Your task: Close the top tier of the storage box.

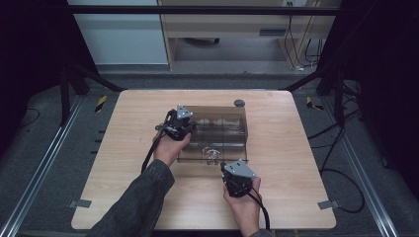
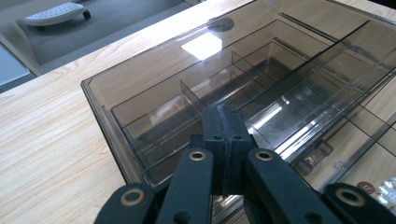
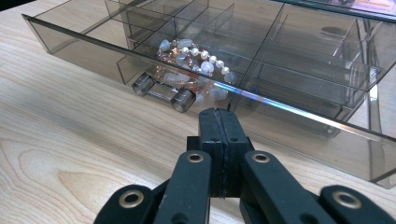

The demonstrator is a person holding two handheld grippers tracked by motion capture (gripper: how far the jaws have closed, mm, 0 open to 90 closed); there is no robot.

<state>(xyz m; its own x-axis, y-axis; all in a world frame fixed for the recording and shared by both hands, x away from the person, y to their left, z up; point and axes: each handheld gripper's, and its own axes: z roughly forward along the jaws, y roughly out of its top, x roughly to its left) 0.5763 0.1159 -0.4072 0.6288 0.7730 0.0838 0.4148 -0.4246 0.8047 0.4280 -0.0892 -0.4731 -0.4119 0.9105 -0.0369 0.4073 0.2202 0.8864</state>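
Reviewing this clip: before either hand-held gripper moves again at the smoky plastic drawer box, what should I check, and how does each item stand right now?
1. Left hand-held gripper empty: ok, jaws shut on nothing.
2. Right hand-held gripper empty: ok, jaws shut on nothing.
3. Drawer of the smoky transparent plastic organiser box pulled out: ok.
4. Pearl and pink bead bracelet inside a drawer compartment: ok.
5. Clear bar drawer handle free of the right hand-held gripper: ok, wood visible between them.
6. Left hand-held gripper steadying the box: cannot tell, contact unclear.
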